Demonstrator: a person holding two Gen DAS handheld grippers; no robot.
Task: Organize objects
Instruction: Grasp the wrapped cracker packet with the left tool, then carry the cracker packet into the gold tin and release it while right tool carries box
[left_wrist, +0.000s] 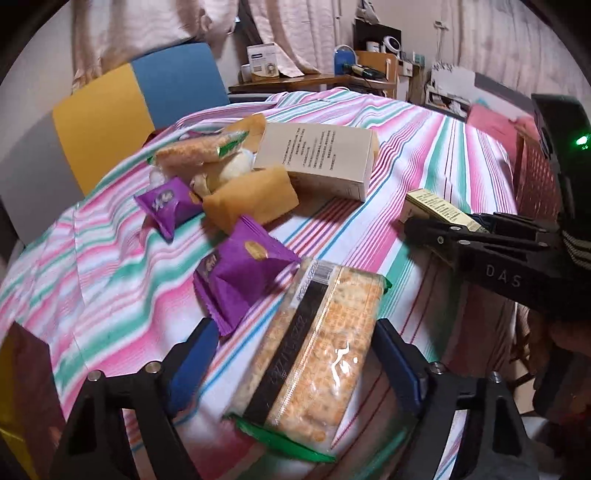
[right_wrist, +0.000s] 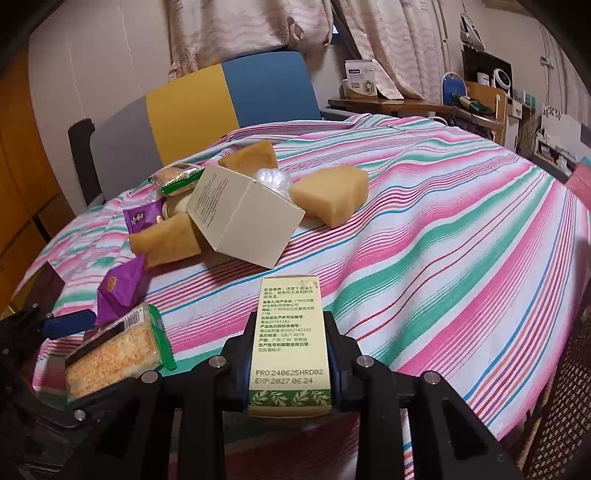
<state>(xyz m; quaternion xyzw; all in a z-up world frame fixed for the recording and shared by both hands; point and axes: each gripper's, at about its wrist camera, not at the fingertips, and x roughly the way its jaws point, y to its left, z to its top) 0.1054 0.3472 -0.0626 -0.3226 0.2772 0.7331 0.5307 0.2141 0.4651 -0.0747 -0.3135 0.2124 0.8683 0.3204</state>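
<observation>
Near the front edge of the striped-cloth worktop (left_wrist: 424, 155), the left tool (left_wrist: 295, 363) straddled a clear-wrapped, green-edged cracker packet (left_wrist: 314, 354), jaws apart and not yet pressing. It likely needed squaring across the packet's width and a gentle close to spare the crackers. The right tool (right_wrist: 290, 354) sat clamped on a slim cream carton with a green leaf band (right_wrist: 290, 332).

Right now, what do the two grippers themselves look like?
Both are black angular frames with silver bolt heads and blue pads inside the jaws. The right gripper, seen from the left gripper, carries white "DAS" lettering and a green light on its body.
</observation>
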